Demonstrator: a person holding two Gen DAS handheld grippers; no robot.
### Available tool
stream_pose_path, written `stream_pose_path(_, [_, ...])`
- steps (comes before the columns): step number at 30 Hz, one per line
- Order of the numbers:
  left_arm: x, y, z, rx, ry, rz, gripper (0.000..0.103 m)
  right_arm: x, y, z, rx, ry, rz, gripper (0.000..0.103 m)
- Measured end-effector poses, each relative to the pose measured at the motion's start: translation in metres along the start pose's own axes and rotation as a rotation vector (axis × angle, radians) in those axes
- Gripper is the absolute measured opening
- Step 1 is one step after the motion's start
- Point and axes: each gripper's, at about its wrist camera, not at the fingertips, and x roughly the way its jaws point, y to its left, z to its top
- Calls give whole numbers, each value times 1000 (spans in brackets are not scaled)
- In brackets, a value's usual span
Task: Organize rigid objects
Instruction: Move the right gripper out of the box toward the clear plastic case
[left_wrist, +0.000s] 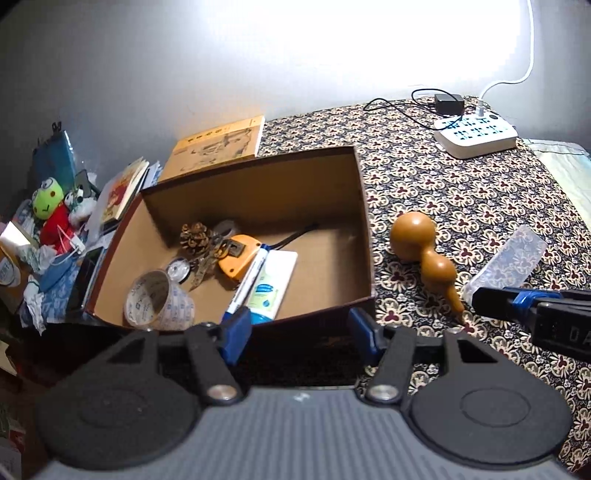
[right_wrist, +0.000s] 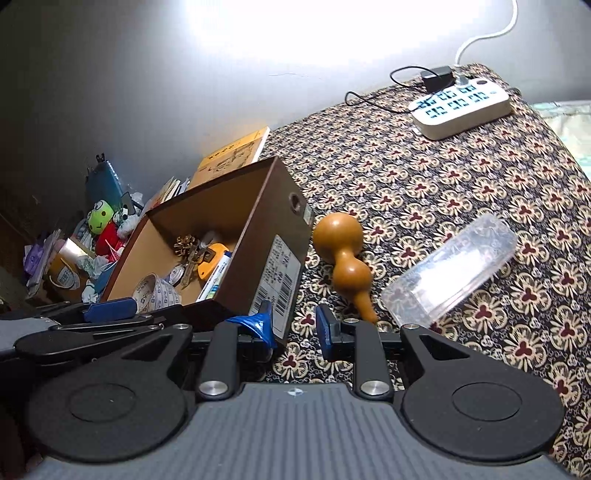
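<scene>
My left tool (left_wrist: 301, 330) is spread wide and holds nothing. It hangs just in front of the near wall of the cardboard box (left_wrist: 364, 221). My right tool (right_wrist: 294, 326) is also apart and empty. It sits low over the flowery cloth (right_wrist: 461, 177) on the surface, by the box's right corner.

Inside the box I see a roll of tape (left_wrist: 159, 304), a pine cone (left_wrist: 195, 236), an orange tape measure (left_wrist: 238, 254), a blue and white pen (left_wrist: 245, 282), a white tube (left_wrist: 271, 282) and a small round shiny thing (left_wrist: 178, 269). Some metal bits lie by the pine cone, but I cannot tell what they are.

A brown gourd (right_wrist: 345, 254) lies on the cloth just to the right of the box. Its thin stem points toward my right tool. A clear plastic case (right_wrist: 450, 267) lies near the gourd, farther right.

At the far end of the cloth sits a white power strip (right_wrist: 461, 105) with a black plug (right_wrist: 437, 79) and a white cord (right_wrist: 487, 31).

A yellow book (left_wrist: 221, 144) leans behind the box. To the left is a messy pile with a green frog toy (left_wrist: 50, 206).
</scene>
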Motion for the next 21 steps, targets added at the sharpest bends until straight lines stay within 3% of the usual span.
stream_pose_path(21, [3,-70,6,124,29,-86,60,-26,-69,-12,191,11,-44,7])
